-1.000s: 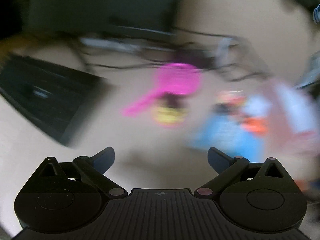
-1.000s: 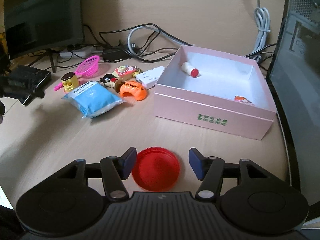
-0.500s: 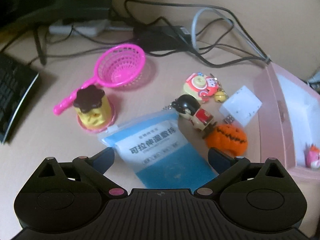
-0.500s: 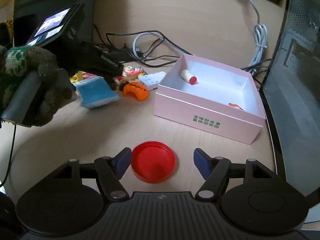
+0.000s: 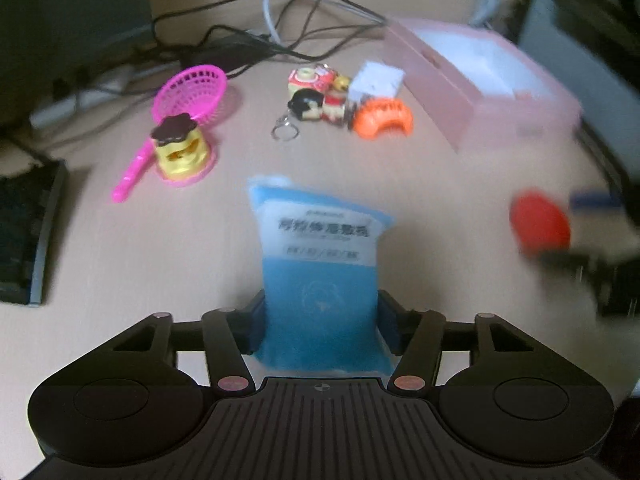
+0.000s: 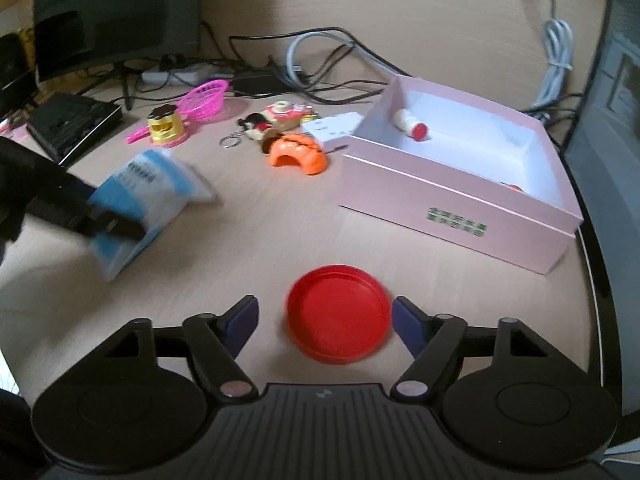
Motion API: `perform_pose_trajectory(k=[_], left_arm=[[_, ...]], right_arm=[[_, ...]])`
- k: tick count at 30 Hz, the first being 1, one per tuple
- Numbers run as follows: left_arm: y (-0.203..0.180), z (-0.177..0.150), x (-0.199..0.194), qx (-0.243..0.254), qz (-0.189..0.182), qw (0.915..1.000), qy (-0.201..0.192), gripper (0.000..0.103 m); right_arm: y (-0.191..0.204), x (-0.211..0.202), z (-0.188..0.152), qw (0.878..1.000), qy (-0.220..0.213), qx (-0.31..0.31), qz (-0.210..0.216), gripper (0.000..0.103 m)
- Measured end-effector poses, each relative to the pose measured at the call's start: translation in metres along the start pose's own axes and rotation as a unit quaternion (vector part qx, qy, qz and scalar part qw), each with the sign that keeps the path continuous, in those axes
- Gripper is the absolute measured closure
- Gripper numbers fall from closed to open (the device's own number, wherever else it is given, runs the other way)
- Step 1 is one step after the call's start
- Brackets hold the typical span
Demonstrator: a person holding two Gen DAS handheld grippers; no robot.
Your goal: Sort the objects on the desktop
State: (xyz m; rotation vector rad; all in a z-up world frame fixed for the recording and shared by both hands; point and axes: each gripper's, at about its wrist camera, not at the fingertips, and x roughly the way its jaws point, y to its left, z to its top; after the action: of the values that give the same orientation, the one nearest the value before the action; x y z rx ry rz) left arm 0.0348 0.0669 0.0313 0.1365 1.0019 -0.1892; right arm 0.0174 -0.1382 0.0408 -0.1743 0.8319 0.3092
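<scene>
My left gripper [image 5: 320, 326] is shut on the lower end of a blue and white packet [image 5: 318, 256] and holds it above the desk; the packet [image 6: 140, 188] also shows at the left of the right wrist view, lifted and tilted. My right gripper [image 6: 325, 320] is open, its fingers on either side of a red lid [image 6: 338, 314] lying on the desk, apart from it. The pink box [image 6: 460, 204] stands to the right and holds a small white bottle with a red cap [image 6: 410, 124].
On the desk lie a pink strainer [image 5: 188, 92], a yellow pudding toy [image 5: 178, 150], keychain figures [image 5: 316, 102], a white adapter [image 5: 376, 80] and an orange pumpkin toy [image 5: 382, 118]. Cables and a monitor stand at the back. A keyboard [image 5: 28, 236] is at left.
My left gripper has closed on the blue packet, lifted it and pulled it back from the other toys. My right gripper has moved slightly around the red lid and stays open.
</scene>
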Motion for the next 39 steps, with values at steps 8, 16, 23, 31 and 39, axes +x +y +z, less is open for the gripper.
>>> perform_pose_trajectory(k=[8, 16, 23, 31, 39], left_arm=[[0.01, -0.021, -0.027, -0.009, -0.029, 0.9992, -0.028, 0.009], [-0.004, -0.013, -0.018, -0.015, 0.002, 0.9991, -0.04, 0.007], [-0.005, -0.006, -0.003, -0.025, 0.031, 0.9988, -0.029, 0.007], [-0.007, -0.004, -0.001, -0.021, 0.028, 0.999, -0.028, 0.007], [-0.008, -0.004, 0.002, -0.019, 0.021, 0.9992, -0.027, 0.017]], right_arm=[[0.016, 0.004, -0.002, 1.0, 0.008, -0.013, -0.009, 0.018], [0.018, 0.02, 0.0, 0.999, 0.01, 0.001, -0.036, 0.015], [-0.002, 0.024, 0.002, 0.997, 0.007, 0.051, -0.059, 0.009], [-0.018, 0.028, 0.003, 0.994, 0.017, 0.072, -0.077, 0.009], [-0.014, 0.021, 0.0, 0.996, 0.03, 0.074, -0.045, 0.039]])
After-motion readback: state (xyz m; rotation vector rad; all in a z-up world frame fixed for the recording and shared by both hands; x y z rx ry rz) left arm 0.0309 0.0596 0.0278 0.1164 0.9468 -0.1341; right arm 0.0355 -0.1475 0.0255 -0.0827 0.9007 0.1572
